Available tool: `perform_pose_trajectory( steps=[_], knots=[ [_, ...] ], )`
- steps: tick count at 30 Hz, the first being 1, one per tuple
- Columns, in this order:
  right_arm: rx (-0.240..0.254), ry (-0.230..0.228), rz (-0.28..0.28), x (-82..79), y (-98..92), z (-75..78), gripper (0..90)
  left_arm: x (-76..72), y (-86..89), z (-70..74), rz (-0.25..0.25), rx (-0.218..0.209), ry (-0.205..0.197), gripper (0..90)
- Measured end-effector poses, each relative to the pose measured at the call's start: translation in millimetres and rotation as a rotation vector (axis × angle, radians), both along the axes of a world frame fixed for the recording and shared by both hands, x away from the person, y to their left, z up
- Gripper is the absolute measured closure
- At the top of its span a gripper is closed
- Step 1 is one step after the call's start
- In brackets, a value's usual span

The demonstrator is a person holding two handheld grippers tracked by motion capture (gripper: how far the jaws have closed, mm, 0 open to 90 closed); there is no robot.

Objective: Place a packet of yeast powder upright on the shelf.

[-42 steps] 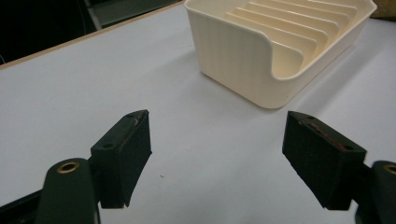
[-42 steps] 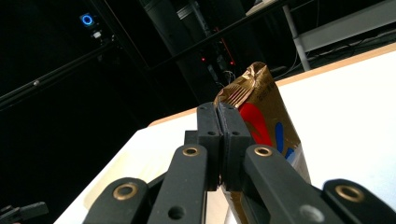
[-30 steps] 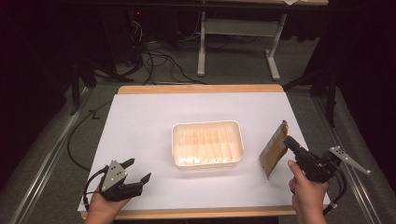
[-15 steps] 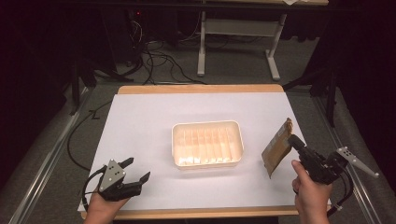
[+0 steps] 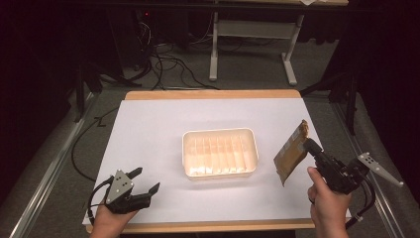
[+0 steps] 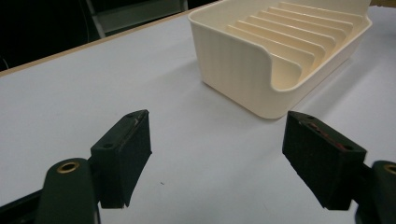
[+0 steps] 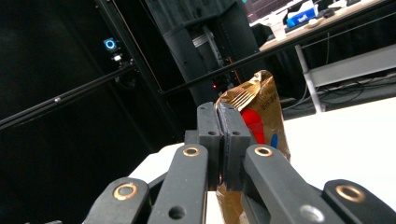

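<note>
At four o'clock of the tray (image 5: 220, 134) — right tongs (image 5: 311, 146) clamped tight on the gold pouch (image 5: 291, 154).
Carry it level over the tray before releasing — left tongs (image 5: 144, 181) wait wide open, empty, on the worktop (image 5: 148, 129) at seven o'clock.

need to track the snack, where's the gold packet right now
In the high view the gold packet hangs off the table at its right side, clamped in the right gripper, just right of the cream tray.
</note>
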State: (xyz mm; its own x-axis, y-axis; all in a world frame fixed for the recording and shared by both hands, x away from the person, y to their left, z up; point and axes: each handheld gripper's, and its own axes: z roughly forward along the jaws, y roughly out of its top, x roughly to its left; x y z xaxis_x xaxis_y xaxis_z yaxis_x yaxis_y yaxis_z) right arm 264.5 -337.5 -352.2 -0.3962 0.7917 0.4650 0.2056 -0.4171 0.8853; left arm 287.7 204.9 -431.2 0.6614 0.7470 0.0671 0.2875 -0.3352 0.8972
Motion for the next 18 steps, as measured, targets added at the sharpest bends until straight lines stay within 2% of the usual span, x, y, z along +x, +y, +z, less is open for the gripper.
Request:
perform_pose_trajectory(
  steps=[5,18],
  knots=[
    [-0.002,-0.017,0.014,0.9,7.7,6.4,89.7,0.1,1.2,0.1,0.002,-0.003,0.0,24.0],
    [-0.009,-0.057,0.07,10.6,32.1,34.4,89.7,-0.3,2.3,0.3,0.004,-0.001,0.001,24.0]
  ],
)
